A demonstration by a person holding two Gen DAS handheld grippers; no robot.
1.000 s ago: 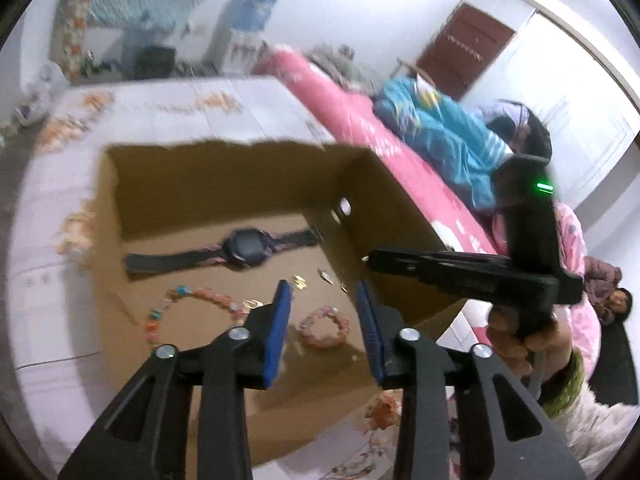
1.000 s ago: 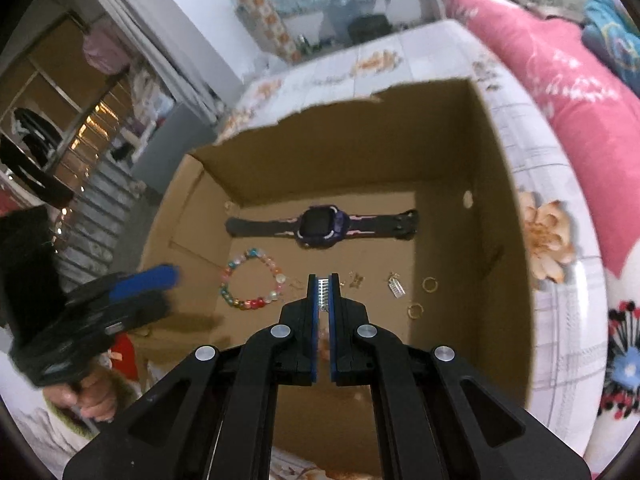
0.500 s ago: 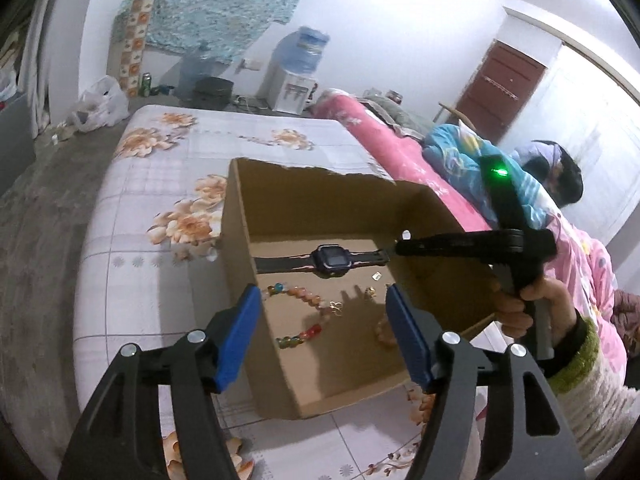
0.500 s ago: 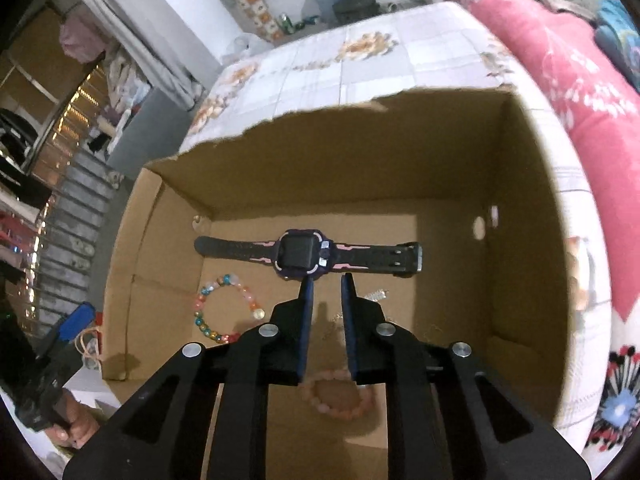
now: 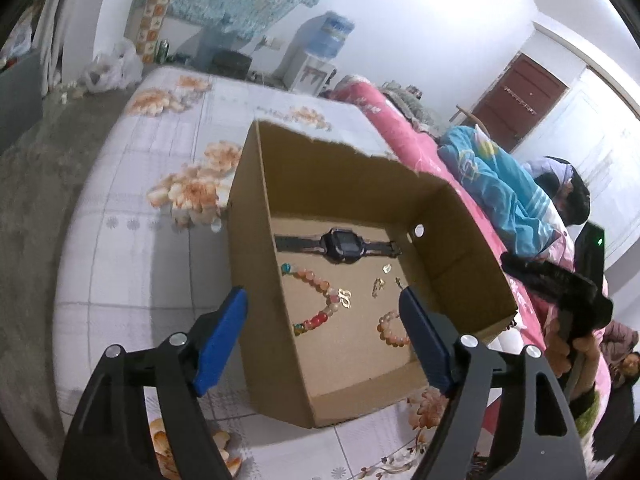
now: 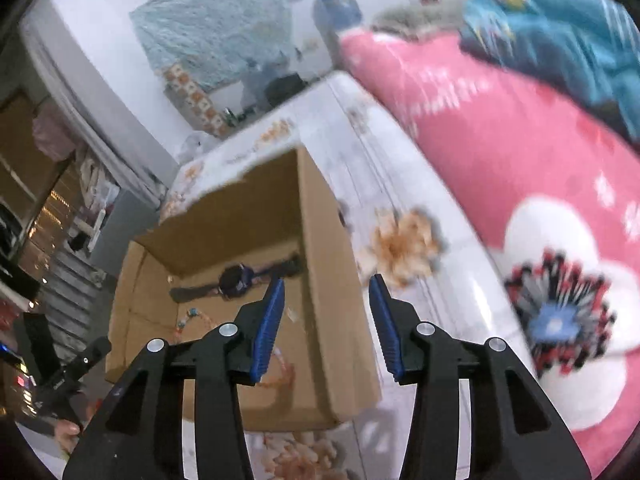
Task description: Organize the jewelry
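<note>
An open cardboard box (image 5: 340, 188) stands on the floral sheet. On its floor lie a black watch (image 5: 338, 242), a colourful bead bracelet (image 5: 316, 300), a pink bead bracelet (image 5: 394, 328) and small gold pieces (image 5: 378, 286). My left gripper (image 5: 322, 294) hovers above the box's near left corner, its jaws opening with nothing gripped. The right gripper (image 5: 560, 284) shows at the box's right, held by a hand. In the blurred right wrist view, my right gripper (image 6: 327, 282) hangs over the box's right wall (image 6: 320, 220), jaws opening and empty. The watch (image 6: 236, 280) lies left of it.
The box sits on a bed with a white floral sheet (image 5: 132, 240). A pink blanket (image 6: 500, 152) and a blue cloth (image 5: 492, 184) lie along the right side, where a person (image 5: 568, 196) lies. A water dispenser (image 5: 320, 56) and a brown door (image 5: 516, 96) stand behind.
Both grippers' jaws have spread apart. The left gripper has backed away, so the whole box now shows. The right gripper has swung right, from over the jewellery to over the box's right wall.
</note>
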